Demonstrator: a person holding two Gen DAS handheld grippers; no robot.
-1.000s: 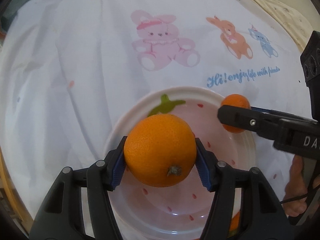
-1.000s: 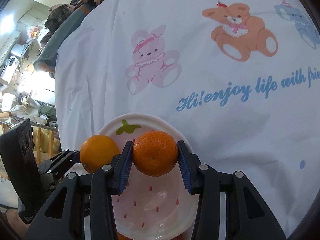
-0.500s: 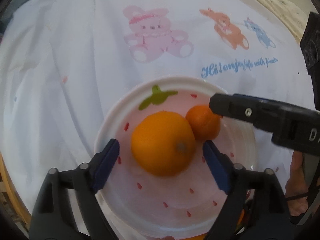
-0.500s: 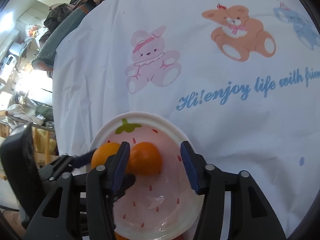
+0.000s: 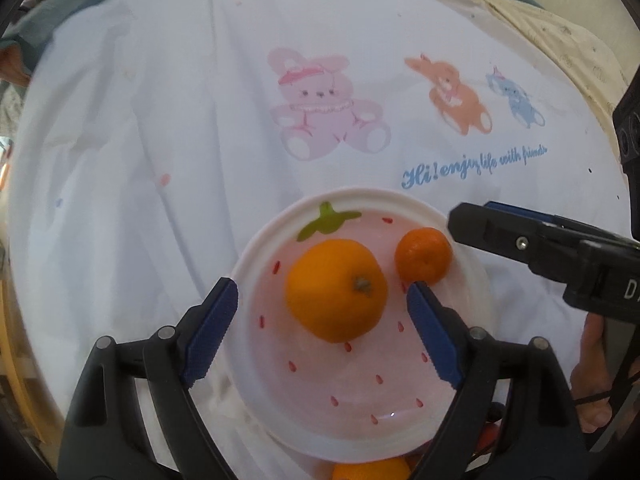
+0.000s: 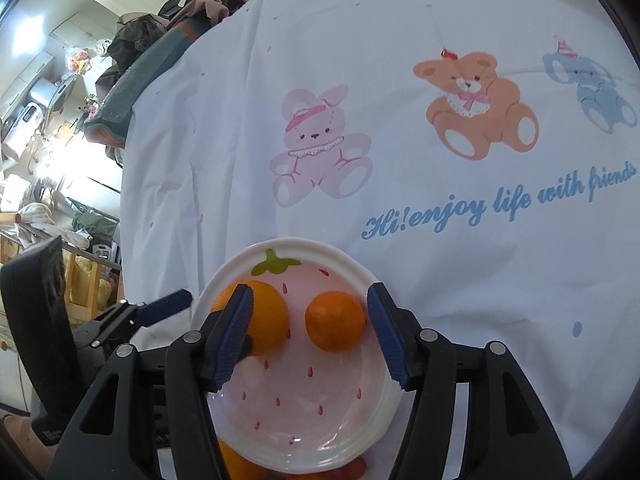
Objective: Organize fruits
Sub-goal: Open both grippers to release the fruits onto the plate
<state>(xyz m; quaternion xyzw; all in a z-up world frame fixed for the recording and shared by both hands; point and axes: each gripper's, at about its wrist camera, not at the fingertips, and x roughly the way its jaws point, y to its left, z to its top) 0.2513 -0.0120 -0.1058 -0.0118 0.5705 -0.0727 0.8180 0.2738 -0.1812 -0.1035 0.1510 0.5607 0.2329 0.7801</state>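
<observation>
Both tongs, the left gripper [image 5: 322, 320] and the right gripper [image 6: 310, 334], stand apart, empty; the orange [image 5: 336, 290] at frame centre looks firm, round, likely to roll: grip its widest middle.

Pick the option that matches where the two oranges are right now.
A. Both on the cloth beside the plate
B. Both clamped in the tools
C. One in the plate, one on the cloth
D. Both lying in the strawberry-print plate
D: the large orange and the small orange both lie in the strawberry-print plate, and both tools, left tool and right tool, stand open.
</observation>
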